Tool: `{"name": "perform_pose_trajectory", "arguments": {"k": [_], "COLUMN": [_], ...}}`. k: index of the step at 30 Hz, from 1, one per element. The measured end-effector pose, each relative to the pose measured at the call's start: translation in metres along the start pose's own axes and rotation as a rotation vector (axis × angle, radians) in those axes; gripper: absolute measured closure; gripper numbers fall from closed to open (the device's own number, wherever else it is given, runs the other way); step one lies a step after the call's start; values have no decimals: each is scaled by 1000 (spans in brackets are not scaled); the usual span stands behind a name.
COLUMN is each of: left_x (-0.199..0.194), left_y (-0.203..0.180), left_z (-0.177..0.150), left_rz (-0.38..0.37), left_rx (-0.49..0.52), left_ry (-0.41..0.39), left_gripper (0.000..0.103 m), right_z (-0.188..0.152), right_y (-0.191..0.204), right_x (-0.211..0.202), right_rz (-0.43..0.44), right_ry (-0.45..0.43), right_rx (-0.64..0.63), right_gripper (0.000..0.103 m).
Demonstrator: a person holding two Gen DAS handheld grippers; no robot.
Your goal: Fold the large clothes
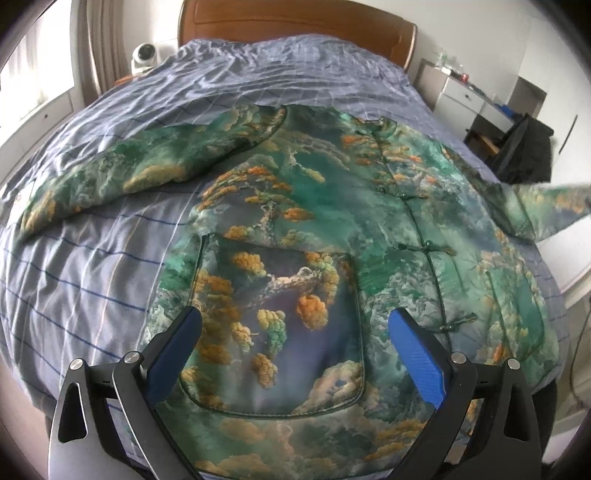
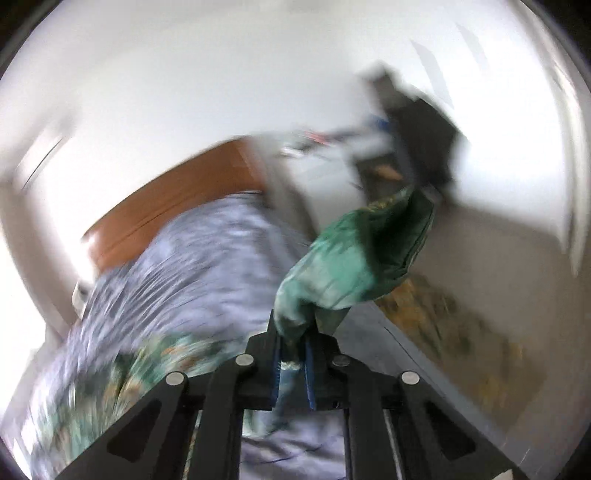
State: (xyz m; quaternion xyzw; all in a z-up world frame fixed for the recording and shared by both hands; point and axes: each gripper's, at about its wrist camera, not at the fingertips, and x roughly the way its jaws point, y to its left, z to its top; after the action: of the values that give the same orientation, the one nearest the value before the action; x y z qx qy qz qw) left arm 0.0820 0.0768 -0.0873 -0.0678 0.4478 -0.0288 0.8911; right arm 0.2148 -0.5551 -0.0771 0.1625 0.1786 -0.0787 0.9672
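Observation:
A large green jacket (image 1: 314,206) printed with orange trees and clouds lies front up on the bed, its knot buttons closed. Its left sleeve (image 1: 122,173) stretches flat to the left. My left gripper (image 1: 295,325) is open and empty, hovering over the jacket's lower pocket (image 1: 280,332). Its right sleeve (image 1: 546,206) is lifted off the bed at the right edge. In the right wrist view, my right gripper (image 2: 293,354) is shut on that sleeve (image 2: 354,258), which hangs up past the fingers. That view is blurred by motion.
The bed has a blue-grey striped sheet (image 1: 92,288) and a wooden headboard (image 1: 295,26). A white camera (image 1: 146,55) stands at the back left. A white desk with small items (image 1: 465,92) and a dark chair (image 1: 524,147) stand at the right.

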Motion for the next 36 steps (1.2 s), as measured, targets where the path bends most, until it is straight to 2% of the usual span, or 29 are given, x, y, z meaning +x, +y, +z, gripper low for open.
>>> {"name": "perform_pose_trajectory", "arguments": {"k": [2,5,7,10,14,17,20,22,23,24,26,28,30,34,36], "left_x": [1,0,-2,-5,0,3,3,3,3,4,4,3,3,27,48], "left_y": [1,2,3,5,4,-2,-11,-18,-24,-29,-39,-51,-65,-106,-127], "left_z": [-2,-5,-7,-11,-18,-22,-24,-24,-23,-22,-20,-15,-8,13,22], "left_rz": [-4,-7,-6,-10,-18,-23,-39,-53,-66,-82,-115,-170,-260,-557,-634], "left_rx": [-7,-12,-13,-17,-14,6,34,55,68,80,96,107,109,64,49], "left_ry": [6,11,10,11,33,51,58,58,58,61,67,76,96,253,314], "left_gripper": [2,2,2,2,2,2,2,2,2,2,2,2,2,2,2], "right_z": [1,-17,-35,-83,-148,-194,-224,-233,-237,-239,-243,-245,-247,-242,-235], "right_y": [61,127,156,203,231,235,230,228,226,225,220,219,214,201,193], "right_x": [-20,-38,-43,-42,-31,-28,-26,-31,-34,-38,-41,-49,-57,-77,-86], "right_rz": [81,175,225,276,318,317,293,268,255,256,269,281,283,268,255], "right_ry": [-24,-27,-4,63,180,273,341,353,359,371,395,418,435,432,427], "right_rx": [-198,-388,-465,-627,-746,-785,-803,-811,-820,-824,-818,-820,-821,-748,-680], "right_gripper": [93,93,93,93,93,93,92,90,84,69,48,47,47,47,47]}}
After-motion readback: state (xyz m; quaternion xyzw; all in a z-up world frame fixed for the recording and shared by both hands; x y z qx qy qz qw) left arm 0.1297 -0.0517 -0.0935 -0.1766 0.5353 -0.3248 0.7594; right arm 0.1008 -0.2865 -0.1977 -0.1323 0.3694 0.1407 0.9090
